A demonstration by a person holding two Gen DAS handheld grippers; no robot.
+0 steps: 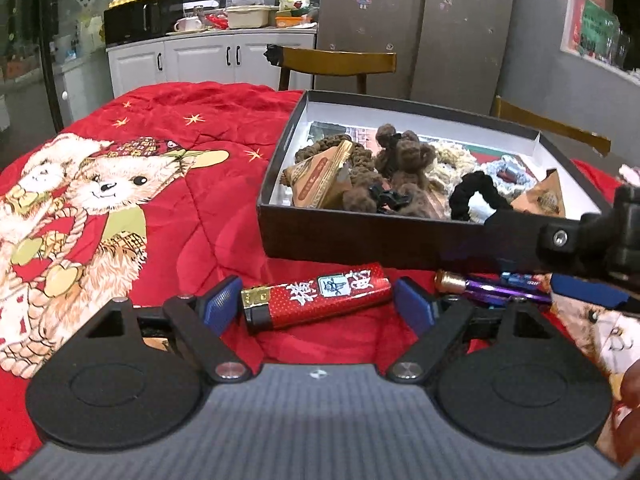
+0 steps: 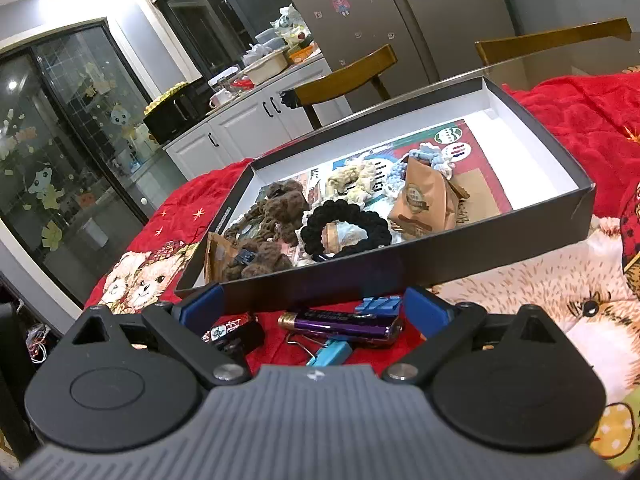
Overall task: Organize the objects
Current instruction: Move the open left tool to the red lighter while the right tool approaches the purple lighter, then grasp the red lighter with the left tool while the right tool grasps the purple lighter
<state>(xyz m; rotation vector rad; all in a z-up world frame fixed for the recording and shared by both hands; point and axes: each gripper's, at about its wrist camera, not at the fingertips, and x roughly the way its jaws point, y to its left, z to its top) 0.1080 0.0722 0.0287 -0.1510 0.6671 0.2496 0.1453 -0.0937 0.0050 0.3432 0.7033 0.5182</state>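
A red lighter (image 1: 316, 300) with white characters lies on the red bear blanket (image 1: 160, 208), crosswise between the fingers of my left gripper (image 1: 318, 302), which is open; the blue pads stand at its two ends with no visible press. My right gripper (image 2: 312, 308) is open over a purple battery (image 2: 340, 320), a blue clip (image 2: 378, 304) and a light-blue binder clip (image 2: 332, 354). The lighter's black end (image 2: 232, 332) shows by its left finger. Just behind stands a black shallow box (image 1: 360, 240) holding scrunchies and brown paper packets. In the left wrist view the right gripper (image 1: 532, 256) reaches in from the right.
Inside the box (image 2: 440, 264) lie brown scrunchies (image 2: 280, 204), a black scrunchie (image 2: 346, 228) and a brown packet (image 2: 424, 200). Wooden chairs (image 1: 336, 60) stand behind the table, with white cabinets (image 1: 200, 60) and a steel fridge (image 1: 420, 20) beyond.
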